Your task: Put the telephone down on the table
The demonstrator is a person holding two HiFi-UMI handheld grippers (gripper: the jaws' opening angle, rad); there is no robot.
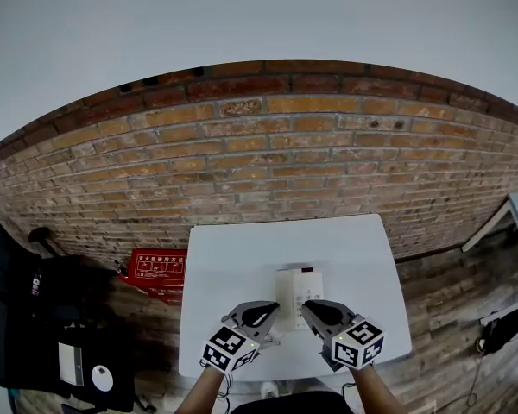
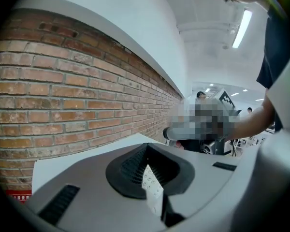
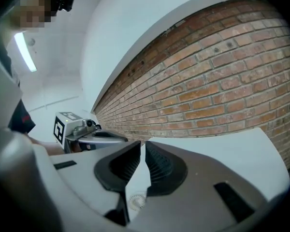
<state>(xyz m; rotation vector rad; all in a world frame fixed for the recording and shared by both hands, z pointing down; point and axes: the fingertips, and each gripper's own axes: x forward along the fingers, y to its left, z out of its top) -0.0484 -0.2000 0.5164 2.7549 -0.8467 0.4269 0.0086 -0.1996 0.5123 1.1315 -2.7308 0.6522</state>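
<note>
Bright even light, fisheye warp at edges

right gripper (image 3: 142,146) jaws nearly together, thin gap, nothing between; white table (image 3: 222,153) beyond, brick wall (image 3: 208,81) behind; left gripper (image 3: 117,139) at left.

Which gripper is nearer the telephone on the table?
Right: in the head view the right gripper overlaps the telephone's right side; the left gripper sits just off its left edge.
</note>
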